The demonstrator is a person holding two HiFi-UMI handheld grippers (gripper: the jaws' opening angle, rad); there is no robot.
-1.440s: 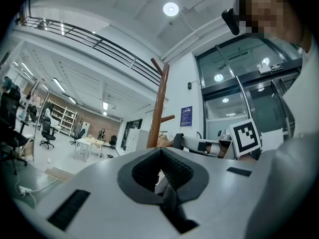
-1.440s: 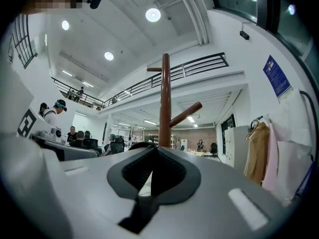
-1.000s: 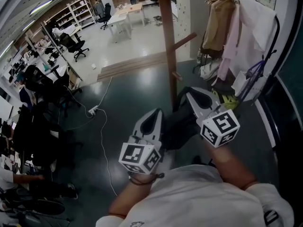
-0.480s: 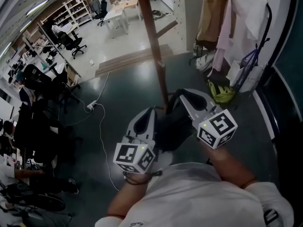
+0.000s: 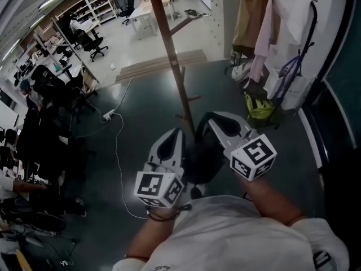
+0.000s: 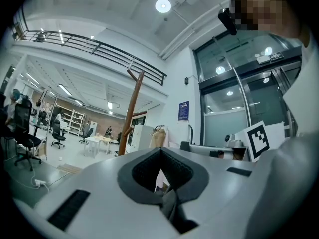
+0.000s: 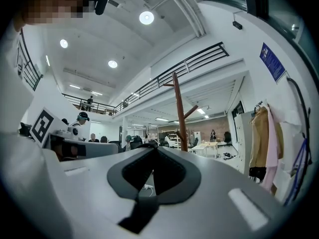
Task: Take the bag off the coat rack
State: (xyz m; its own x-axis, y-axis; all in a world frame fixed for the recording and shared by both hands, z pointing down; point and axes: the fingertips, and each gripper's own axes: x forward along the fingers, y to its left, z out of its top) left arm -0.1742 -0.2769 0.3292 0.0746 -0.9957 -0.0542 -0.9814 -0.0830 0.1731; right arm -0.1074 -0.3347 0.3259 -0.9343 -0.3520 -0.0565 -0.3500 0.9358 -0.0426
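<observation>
Both the left gripper (image 5: 177,134) and right gripper (image 5: 211,120) had fingers together; we judged the dark bag (image 5: 200,154) soft, best taken near its top.

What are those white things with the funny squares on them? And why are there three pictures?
They are grippers, pinching tools a person holds, one per hand: the left gripper and the right gripper. The square-patterned cubes belong to them. One picture comes from a camera on the person's head, looking down; the other two from cameras riding on each gripper. Both grippers seem shut on dark straps of the black bag between them, by the wooden coat rack on the dark floor.
</observation>
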